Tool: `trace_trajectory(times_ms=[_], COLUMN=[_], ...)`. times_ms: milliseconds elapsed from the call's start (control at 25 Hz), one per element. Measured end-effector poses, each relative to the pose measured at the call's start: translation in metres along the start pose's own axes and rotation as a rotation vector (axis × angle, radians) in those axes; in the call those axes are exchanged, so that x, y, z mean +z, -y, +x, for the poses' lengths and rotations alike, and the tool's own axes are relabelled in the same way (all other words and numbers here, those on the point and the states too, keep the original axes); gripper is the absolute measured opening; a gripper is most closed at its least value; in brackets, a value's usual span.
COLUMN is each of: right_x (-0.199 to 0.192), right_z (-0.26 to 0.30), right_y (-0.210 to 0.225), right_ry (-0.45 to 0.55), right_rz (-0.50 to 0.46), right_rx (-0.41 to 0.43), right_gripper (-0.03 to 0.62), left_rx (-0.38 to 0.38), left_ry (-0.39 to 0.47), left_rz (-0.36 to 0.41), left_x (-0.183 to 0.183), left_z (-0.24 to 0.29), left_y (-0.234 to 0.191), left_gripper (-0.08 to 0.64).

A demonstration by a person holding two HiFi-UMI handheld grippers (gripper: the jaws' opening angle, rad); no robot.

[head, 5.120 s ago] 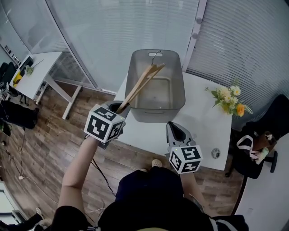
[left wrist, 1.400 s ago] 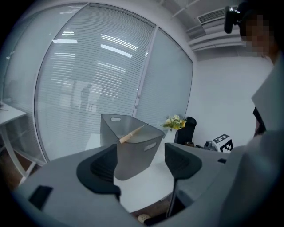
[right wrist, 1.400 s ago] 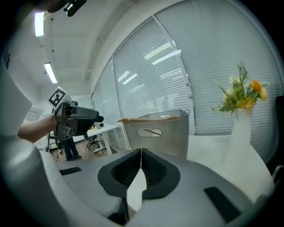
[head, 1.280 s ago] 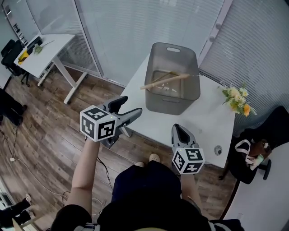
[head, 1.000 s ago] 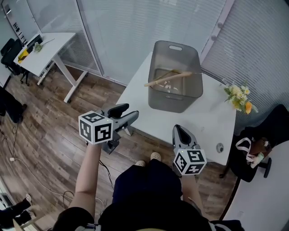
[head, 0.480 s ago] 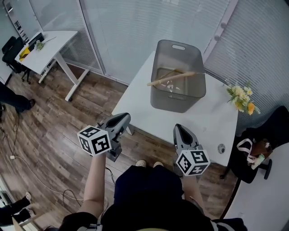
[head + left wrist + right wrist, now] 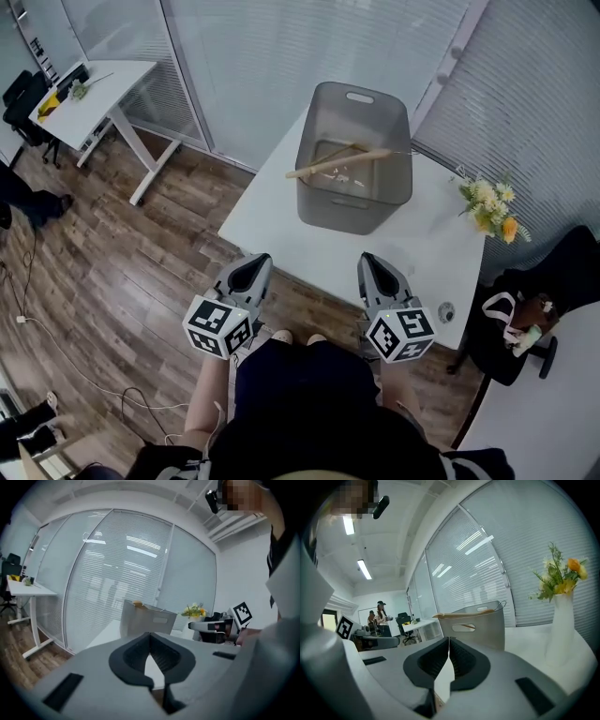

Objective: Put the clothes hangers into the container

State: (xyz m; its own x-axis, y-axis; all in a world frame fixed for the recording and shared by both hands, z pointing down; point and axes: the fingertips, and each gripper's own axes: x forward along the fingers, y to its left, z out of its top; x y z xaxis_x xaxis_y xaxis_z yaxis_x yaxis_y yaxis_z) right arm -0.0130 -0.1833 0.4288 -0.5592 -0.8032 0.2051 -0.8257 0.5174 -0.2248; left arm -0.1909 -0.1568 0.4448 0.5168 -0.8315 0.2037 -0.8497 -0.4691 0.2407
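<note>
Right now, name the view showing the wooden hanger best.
Head view: it looks down on the wooden hanger lying across the container. The right gripper view shows it edge-on at the rim; the left, only one end.

Held low and side by side close to the body, the left gripper [image 7: 254, 265] has just been closing its jaws tip to tip (nothing between them), while the right gripper [image 7: 372, 262] has its jaws together, equally empty.
</note>
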Motion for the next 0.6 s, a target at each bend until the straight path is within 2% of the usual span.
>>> trace_trajectory(times_ms=[240,400,600], right_x=[-0.017,-0.025,-0.024], right_z=[-0.008,-0.01,-0.007], right_y=[0.004,0.006,0.001], right_ry=[-0.032,-0.038,-0.049], right_rz=[-0.003,-0.011,-0.062], right_rx=[0.012,0.02,0.021], right_gripper=[0.029,0.029,0.028], left_rx=[0.083,0.099,0.121], left_ry=[0.031,0.043,0.041], left_rz=[0.067,0.094,0.071], left_x=[-0.006,-0.005,-0.003], left_z=[-0.003,-0.003,-0.006], left_y=[0.014,0.018,0.009], left_gripper=[0.011,0.011,0.011])
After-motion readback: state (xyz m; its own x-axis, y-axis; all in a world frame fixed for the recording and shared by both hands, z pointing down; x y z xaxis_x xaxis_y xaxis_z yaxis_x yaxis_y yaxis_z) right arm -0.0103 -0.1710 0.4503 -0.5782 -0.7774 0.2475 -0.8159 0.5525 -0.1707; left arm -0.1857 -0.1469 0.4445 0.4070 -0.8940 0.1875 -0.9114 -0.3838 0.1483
